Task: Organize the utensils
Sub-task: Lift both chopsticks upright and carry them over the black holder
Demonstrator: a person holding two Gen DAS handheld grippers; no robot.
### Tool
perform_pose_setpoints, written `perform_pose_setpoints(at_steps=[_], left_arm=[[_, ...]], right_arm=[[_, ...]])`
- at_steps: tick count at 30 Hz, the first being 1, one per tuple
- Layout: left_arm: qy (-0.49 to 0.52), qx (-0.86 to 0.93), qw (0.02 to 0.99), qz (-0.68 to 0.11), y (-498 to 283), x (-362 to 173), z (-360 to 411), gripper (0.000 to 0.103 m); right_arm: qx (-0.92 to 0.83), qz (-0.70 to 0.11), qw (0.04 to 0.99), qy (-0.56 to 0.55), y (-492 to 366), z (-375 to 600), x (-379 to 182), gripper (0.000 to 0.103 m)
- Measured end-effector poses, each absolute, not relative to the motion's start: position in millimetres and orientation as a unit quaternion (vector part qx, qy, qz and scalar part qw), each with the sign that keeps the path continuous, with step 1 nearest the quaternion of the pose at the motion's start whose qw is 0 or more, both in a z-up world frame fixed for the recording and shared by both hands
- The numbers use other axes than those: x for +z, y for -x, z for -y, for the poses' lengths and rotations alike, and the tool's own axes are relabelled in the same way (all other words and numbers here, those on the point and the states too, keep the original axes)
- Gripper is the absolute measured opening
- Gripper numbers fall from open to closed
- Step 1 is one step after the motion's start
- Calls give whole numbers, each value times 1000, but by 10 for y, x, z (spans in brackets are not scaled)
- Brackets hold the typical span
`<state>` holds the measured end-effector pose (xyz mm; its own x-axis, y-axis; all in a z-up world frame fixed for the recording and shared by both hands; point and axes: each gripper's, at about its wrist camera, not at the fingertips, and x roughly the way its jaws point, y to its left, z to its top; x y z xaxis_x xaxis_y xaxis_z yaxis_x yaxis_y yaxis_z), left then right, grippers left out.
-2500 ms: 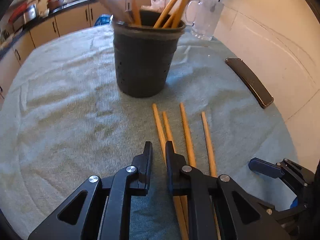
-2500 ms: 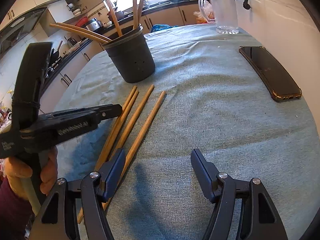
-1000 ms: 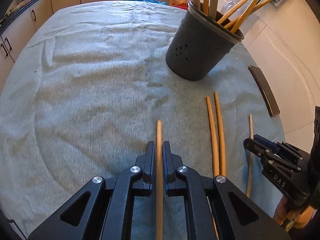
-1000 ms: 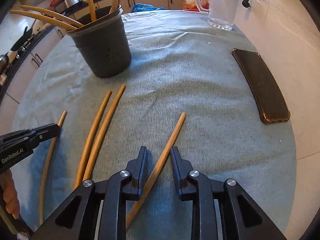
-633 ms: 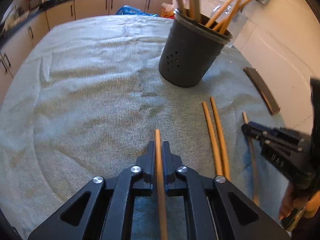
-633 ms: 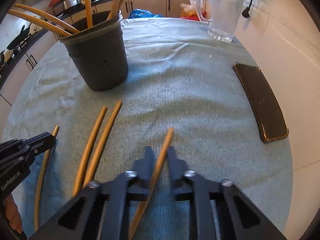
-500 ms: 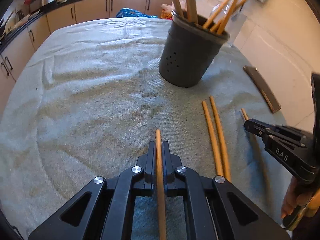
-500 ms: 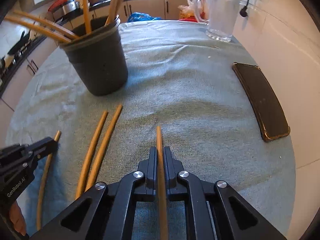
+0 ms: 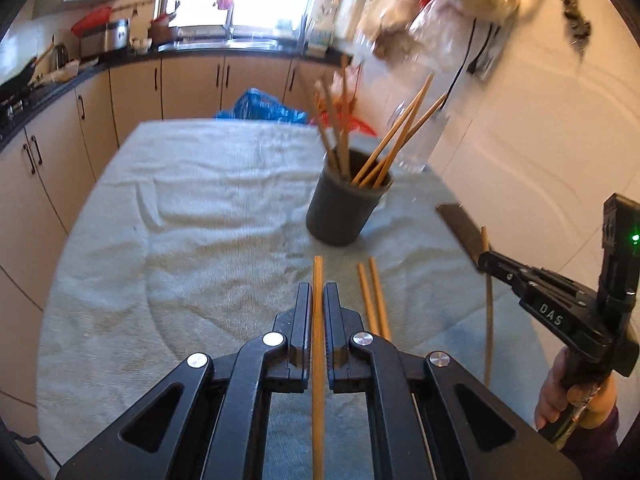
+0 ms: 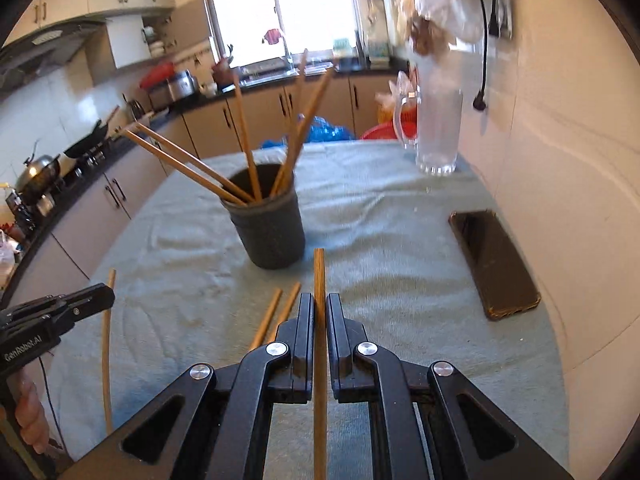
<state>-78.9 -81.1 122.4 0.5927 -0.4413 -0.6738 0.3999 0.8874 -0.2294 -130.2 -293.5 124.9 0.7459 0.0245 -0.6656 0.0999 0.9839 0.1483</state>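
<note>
My left gripper (image 9: 317, 300) is clamped on a chopstick (image 9: 317, 280) and my right gripper (image 10: 319, 312) on another (image 10: 319, 276), each pointing up-frame toward the dark holder (image 10: 272, 224). Two loose chopsticks (image 9: 374, 300) lie on the towel-covered worktop (image 9: 180, 220), kitchen cabinets (image 9: 192, 84) behind.

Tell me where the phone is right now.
The phone lies flat on the towel-covered table at the right edge by the wall, right of the dark utensil holder and nearer than the glass mug.
</note>
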Motion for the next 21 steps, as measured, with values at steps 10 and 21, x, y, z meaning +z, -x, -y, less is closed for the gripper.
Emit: perform_pose_setpoints(at_steps=[10,21], left_arm=[[0,-236,921,-309,1276,1597,775,5],[1,-237,926,-293,1568,1739,713,5]], right_arm=[[-15,-311,947,-83,1688,2890,1571,7],[-17,-276,958,-71,2042,2831,1767,7]])
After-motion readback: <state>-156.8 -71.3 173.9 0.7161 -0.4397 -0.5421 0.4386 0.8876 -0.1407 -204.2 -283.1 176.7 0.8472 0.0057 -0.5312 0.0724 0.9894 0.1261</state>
